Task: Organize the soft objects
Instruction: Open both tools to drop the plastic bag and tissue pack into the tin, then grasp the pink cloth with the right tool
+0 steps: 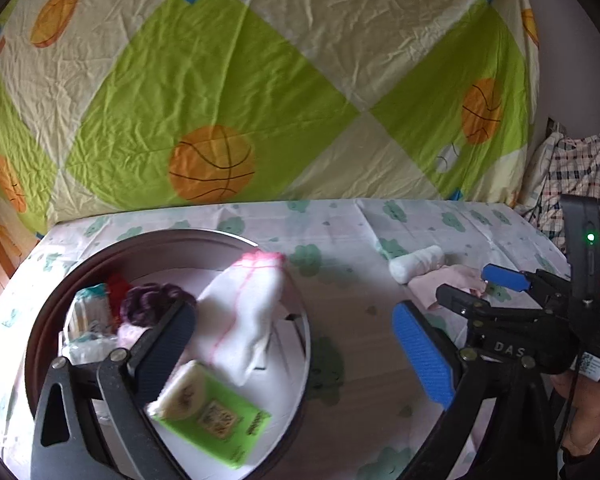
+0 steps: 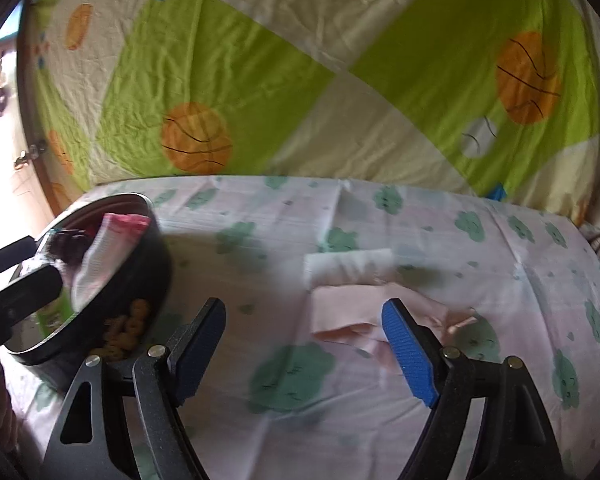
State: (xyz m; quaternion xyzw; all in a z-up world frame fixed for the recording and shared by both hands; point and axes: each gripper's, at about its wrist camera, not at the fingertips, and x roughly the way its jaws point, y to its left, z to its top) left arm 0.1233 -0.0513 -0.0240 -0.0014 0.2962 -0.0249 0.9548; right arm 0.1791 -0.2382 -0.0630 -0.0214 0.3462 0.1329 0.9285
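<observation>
left gripper (image 1: 300,356) fingers spread wide over the round tin (image 1: 44,320), nothing between them. tin holds a white sock (image 1: 244,316), green packet (image 1: 216,420), purple scrunchie (image 1: 148,304). right gripper (image 2: 304,344) fingers apart, empty, above pink cloth (image 2: 340,312) and white roll (image 2: 348,266) on the bed (image 2: 500,280).

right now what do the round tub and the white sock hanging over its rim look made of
Round tub: likely metal, dark and glossy; its rim shines and its wall mirrors the printed sheet. White sock: soft ribbed knit, matte, pink-trimmed cuff; it sags limply over the rim.
</observation>
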